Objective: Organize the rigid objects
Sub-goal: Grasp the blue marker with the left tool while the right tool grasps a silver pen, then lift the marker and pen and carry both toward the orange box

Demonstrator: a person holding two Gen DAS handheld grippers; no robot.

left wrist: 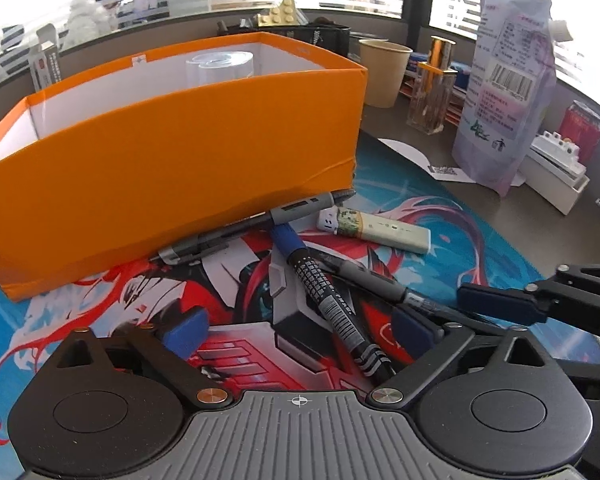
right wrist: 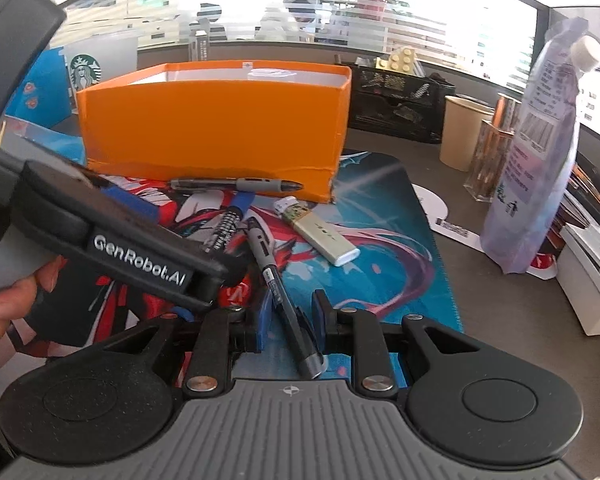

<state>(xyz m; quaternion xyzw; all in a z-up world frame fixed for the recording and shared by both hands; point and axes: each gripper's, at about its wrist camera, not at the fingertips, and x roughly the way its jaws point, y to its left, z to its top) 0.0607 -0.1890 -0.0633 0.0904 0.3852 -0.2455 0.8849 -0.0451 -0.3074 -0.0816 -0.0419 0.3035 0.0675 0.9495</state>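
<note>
The orange box (left wrist: 204, 152) is open-topped with white inner walls; it stands at the far edge of the printed mat (left wrist: 440, 216) on the bench (left wrist: 512, 216). A white roll (left wrist: 220, 66) sits inside it.

Loose items on the mat, in front of the box:
- Pens, three. One grey-gripped pen (right wrist: 236, 185) lies along the foot of the box wall. One blue-capped marker (left wrist: 324, 292) with a black printed barrel lies diagonally. One dark pen (right wrist: 284, 284) with a grey grip crosses beside the marker.
- Lighter, one: a pale lighter (left wrist: 374, 229) with a white cap and patterned band, lying flat to the right of the pens, apart from them.

The left tongs (left wrist: 300, 332) stand wide open over the marker, blue pads clear of it on both sides. The right tongs (right wrist: 290, 318) are closed on the dark pen, whose lower end runs between the pads.

Beyond the right mat edge, one standing spout pouch (left wrist: 500, 92), one paper cup (left wrist: 382, 72) and one white case (left wrist: 556, 176) crowd the bench. The mat between lighter and right edge is open.
</note>
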